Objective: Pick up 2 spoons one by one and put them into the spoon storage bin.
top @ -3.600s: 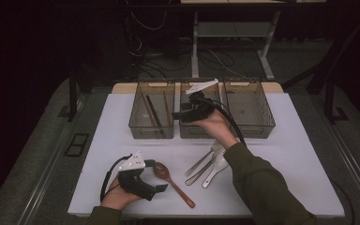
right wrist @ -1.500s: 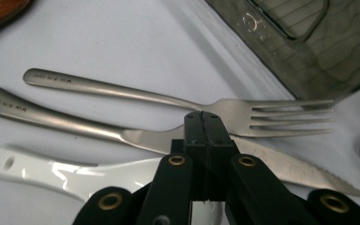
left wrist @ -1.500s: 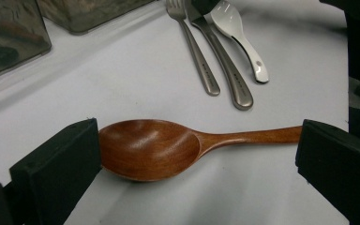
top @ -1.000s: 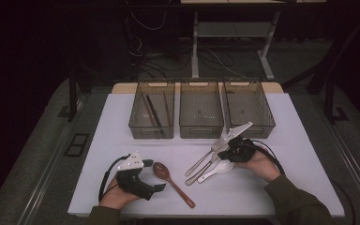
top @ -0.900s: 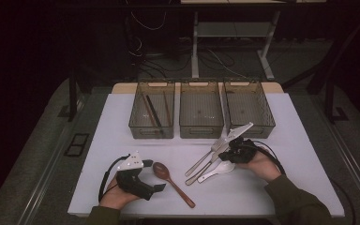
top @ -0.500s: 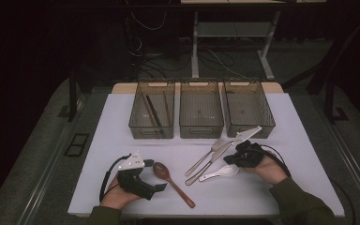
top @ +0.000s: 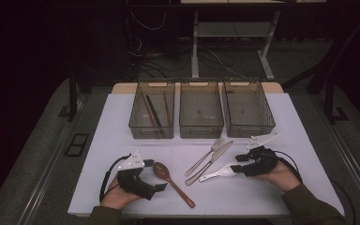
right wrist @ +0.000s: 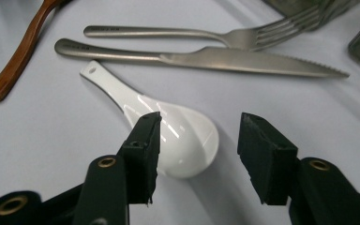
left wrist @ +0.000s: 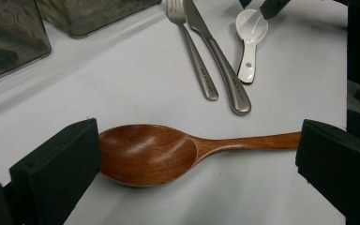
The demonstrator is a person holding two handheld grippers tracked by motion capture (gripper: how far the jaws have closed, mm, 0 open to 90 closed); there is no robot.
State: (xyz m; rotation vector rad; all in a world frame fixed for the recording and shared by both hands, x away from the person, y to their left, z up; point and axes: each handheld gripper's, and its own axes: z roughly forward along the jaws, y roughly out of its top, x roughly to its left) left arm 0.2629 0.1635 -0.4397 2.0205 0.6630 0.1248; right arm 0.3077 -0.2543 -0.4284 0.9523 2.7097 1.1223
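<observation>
Two grippers low on the white table [top: 122, 122] in the high view: left gripper [top: 158, 188] near the bottom edge, jaws spread around the bowl end of a wooden spoon [top: 172, 182]; right gripper [top: 236, 167] at the wide end of a white ceramic spoon [top: 219, 173], jaws having just been opening, bowl of that spoon at their tips. Fork [top: 205, 156] and knife [top: 215, 161] side by side between the two spoons, slanting. Three clear bins [top: 201, 129] in a row farther back (dark sticks in the leftmost one).

Left gripper view next: wide-open jaws, one pad touching or almost touching the rim of the wooden spoon [left wrist: 145, 153], the other at its handle, spoon flat on the table. Fork [left wrist: 192, 47], knife [left wrist: 220, 61] and white ceramic spoon [left wrist: 249, 40] beyond, well apart from it.

Right gripper view last: jaws parted, nothing pinched. White ceramic spoon [right wrist: 183, 136] flat on the table, bowl partly between the pads, closer to the left one, handle pointing away. Knife [right wrist: 206, 57] just beyond, then fork [right wrist: 192, 33], wooden spoon [right wrist: 18, 56] handle at far left.
</observation>
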